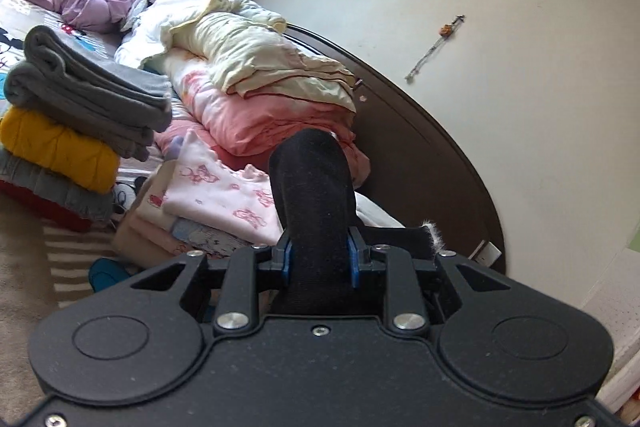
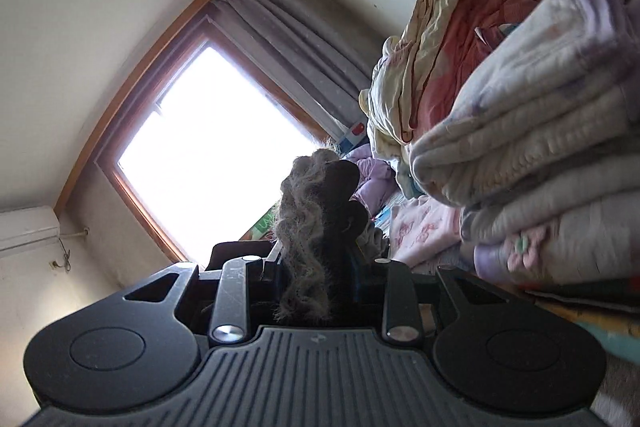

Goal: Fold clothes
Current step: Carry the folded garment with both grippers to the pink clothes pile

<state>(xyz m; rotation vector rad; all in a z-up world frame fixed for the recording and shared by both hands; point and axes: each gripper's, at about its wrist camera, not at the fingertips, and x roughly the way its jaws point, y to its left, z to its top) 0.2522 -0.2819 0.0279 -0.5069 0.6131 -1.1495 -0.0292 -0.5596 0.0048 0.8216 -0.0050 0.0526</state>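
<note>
- Left gripper (image 1: pixel 320 259): fingers clamped on a black garment (image 1: pixel 312 187); blue pads pressed against both sides of the fabric, a rounded fold standing up beyond the fingertips.
- Right gripper (image 2: pixel 320 267): fingers closed on the same kind of dark cloth, its fuzzy grey trim (image 2: pixel 300 227) bunched upward between them.
- Black garment raised clear of the bed, held in front of both cameras.
- Folded stack (image 1: pixel 72 115) on the bed at left: grey items over a mustard piece (image 1: pixel 56 147).
- Pink printed folded clothes (image 1: pixel 224 199) just behind the held garment.
- Rumpled cream and pink bedding (image 1: pixel 260 79) against the dark headboard (image 1: pixel 432 147).
- Window (image 2: pixel 208 147) and curtain (image 2: pixel 288 27) behind the right gripper.
</note>
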